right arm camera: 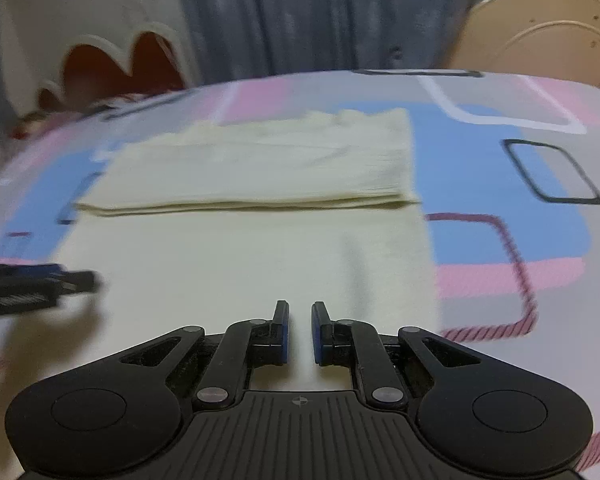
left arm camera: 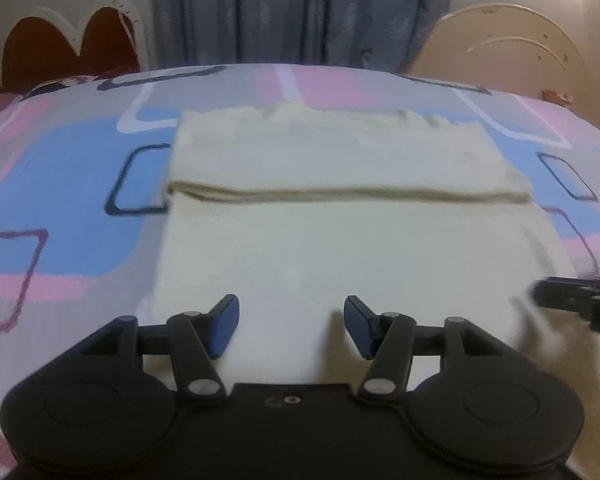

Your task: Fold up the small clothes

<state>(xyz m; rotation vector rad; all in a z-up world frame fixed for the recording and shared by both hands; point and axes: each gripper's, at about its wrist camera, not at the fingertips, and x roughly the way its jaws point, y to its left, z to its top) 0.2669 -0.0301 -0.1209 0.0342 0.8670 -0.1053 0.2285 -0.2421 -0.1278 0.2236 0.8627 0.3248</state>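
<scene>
The left tongs (left arm camera: 291,326) are matte black plastic: two rounded lobes with shallow disc recesses, hinged links on silver pins, and blue pads (left arm camera: 224,330) on the fingers. The right tongs (right arm camera: 300,330) match, but their centre plate is ribbed with fine grooves and bears a small crosshair mark.

The cream garment (left arm camera: 340,240) at the frame's centre is soft matt cloth, smooth on its near half, lightly creased on the folded upper layer, and it lies on a matt printed cotton-like bedsheet (left arm camera: 60,208). Both the left gripper (left arm camera: 291,328) and right gripper (right arm camera: 300,332) are matt black plastic with dull metal pivot pins and blue rubbery pads. Grey curtain (left arm camera: 284,12) fabric hangs matt in folds at the top; the cream headboard (left arm camera: 512,52), upper right, looks painted and slightly scuffed.
</scene>
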